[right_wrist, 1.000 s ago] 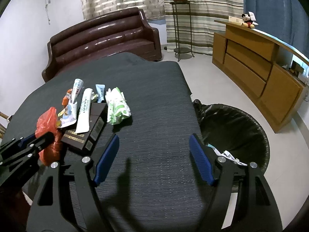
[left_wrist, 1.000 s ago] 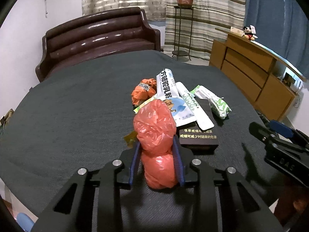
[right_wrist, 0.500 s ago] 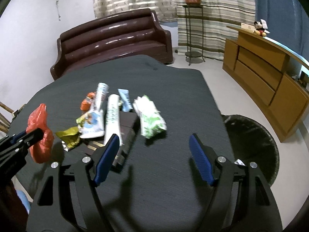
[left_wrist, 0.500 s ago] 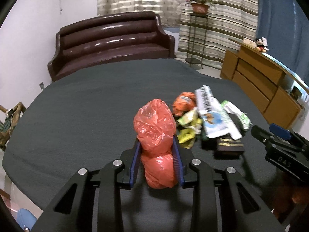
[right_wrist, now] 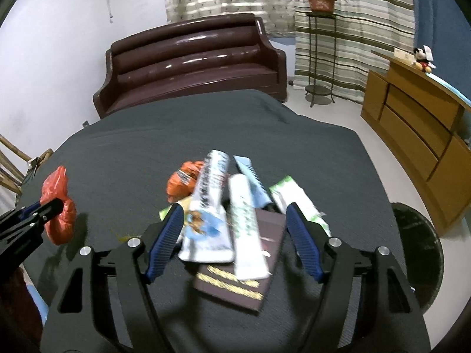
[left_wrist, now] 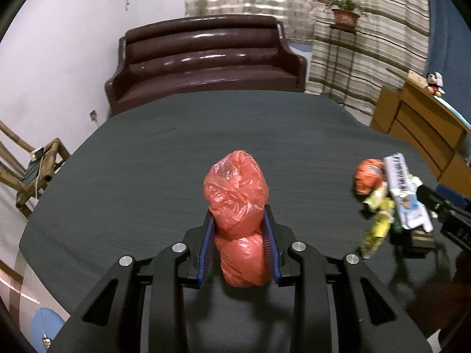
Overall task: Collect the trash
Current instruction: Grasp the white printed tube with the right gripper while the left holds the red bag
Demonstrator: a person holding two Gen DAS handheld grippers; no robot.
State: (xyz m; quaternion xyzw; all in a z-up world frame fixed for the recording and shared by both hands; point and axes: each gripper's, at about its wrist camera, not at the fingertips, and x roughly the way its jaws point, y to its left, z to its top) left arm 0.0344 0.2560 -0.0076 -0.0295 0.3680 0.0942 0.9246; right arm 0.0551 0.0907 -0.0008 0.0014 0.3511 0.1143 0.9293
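A crumpled red plastic bag stands upright between the blue pads of my left gripper, which is shut on it above the dark table. To its right lies a heap of trash: an orange wrapper, a white and blue wrapper, a white-green wrapper, a green packet and a dark box with gold stripes. My right gripper hovers over the heap with its jaws closing. The wrappers lie between the pads but are not pressed.
A black-lined bin stands on the floor off the table's right edge. Behind the table is a brown sofa, with a plant stand and a wooden cabinet to the right. A wooden chair is at the left.
My left gripper has carried the red bag leftwards, away from the heap. My right gripper has swung left from beside the bin to over the heap, and its jaws have narrowed.
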